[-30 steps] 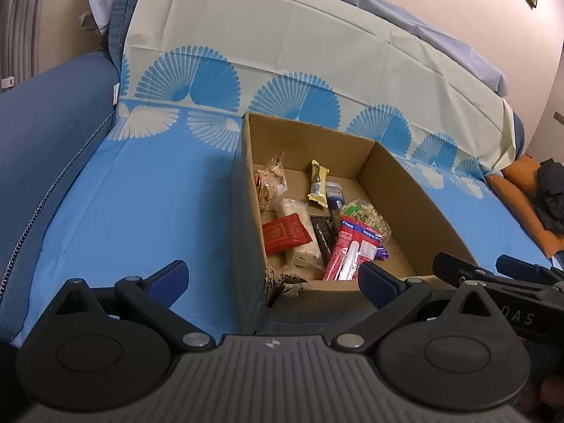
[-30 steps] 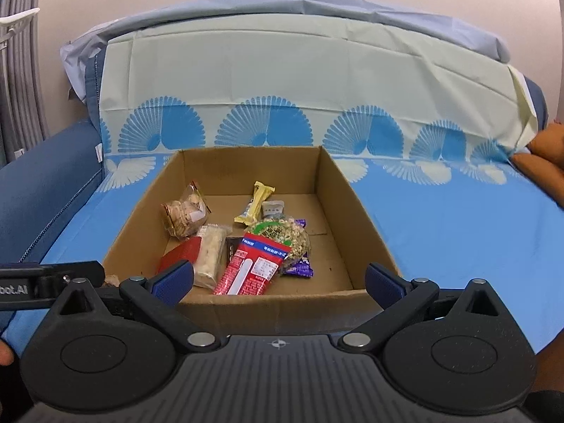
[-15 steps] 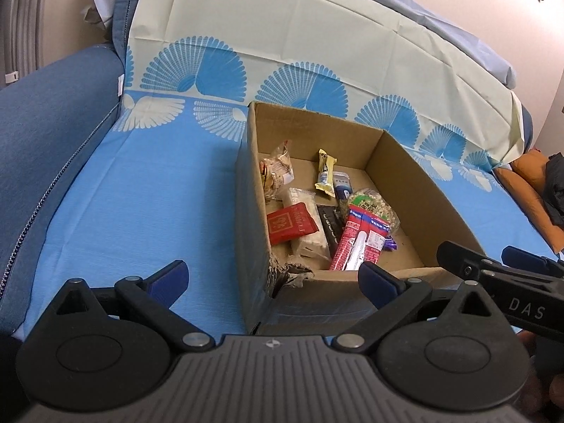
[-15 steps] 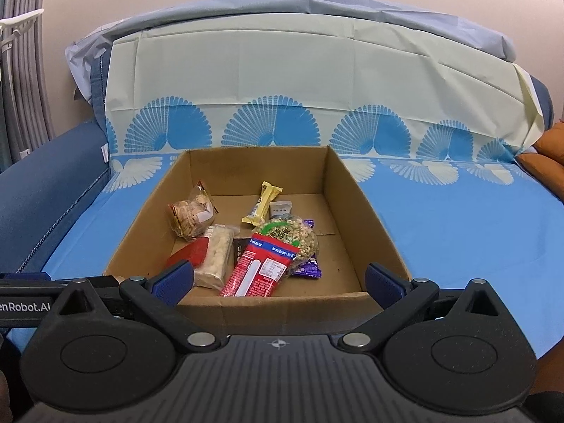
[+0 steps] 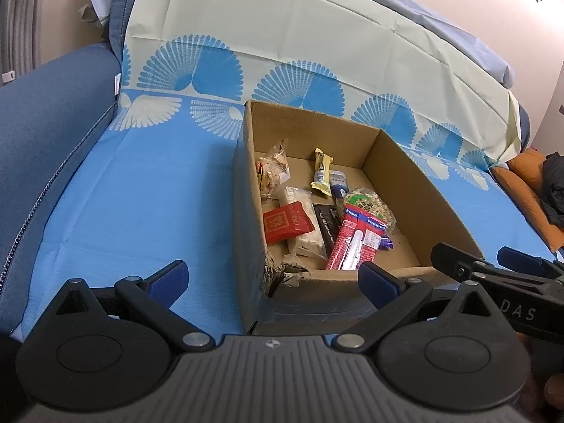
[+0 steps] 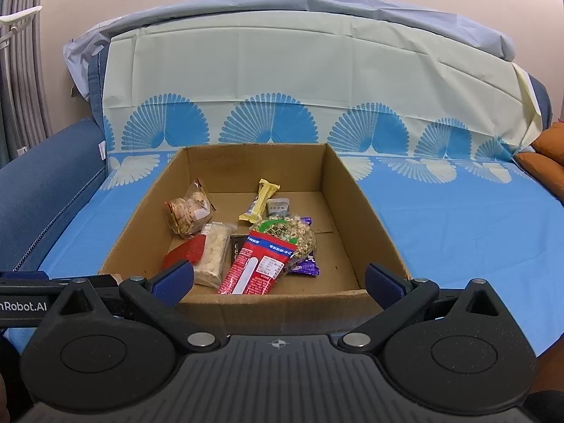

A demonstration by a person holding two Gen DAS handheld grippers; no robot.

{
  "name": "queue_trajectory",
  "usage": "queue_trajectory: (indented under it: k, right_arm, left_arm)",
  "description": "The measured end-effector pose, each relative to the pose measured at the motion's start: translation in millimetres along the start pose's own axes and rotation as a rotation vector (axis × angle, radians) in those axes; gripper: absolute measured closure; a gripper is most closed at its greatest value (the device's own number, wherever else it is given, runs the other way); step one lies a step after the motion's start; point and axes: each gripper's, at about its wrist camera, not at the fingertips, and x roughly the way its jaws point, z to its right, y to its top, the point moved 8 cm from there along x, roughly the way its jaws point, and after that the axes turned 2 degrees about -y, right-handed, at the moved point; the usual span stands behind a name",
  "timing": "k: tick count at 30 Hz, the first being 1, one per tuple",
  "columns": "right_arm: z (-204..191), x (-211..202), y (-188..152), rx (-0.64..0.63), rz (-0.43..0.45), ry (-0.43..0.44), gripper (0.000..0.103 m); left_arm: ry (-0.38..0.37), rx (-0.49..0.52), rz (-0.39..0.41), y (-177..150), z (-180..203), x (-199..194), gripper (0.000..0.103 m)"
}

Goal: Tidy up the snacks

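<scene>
An open cardboard box (image 6: 366, 211) is set on a blue sheet (image 6: 458, 218) spread over a sofa, with bare sheet seen on both sides of it and behind it up to the fan-patterned backrest cover (image 6: 282, 70). The box's near left corner (image 5: 282, 275) is torn. The snacks are gathered in the left and middle of the box, while its right part is bare cardboard floor. Among them are seen a red-and-white packet (image 6: 257, 268) at the front, a clear bag of cereal rings (image 6: 292, 236) behind it, a purple wrapper (image 6: 308, 267), a red packet (image 5: 285, 222), a pale rice bar (image 6: 213, 257), a bag of round biscuits (image 6: 187, 209) and a yellow bar (image 6: 259, 201). The left gripper (image 5: 273, 276) is held wide apart and empty before the near left corner; the right gripper (image 6: 280, 280) is likewise spread wide, gripping nothing, before the near wall.
</scene>
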Motion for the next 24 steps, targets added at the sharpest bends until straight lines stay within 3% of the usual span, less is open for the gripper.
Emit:
queue_trajectory:
  k: [24]
  right_arm:
    - [-1.0, 3.0, -1.4, 0.002, -0.008, -0.014, 0.001]
  left_arm:
    - [-0.004, 0.001, -0.017, -2.4, 1.8, 3.4, 0.001]
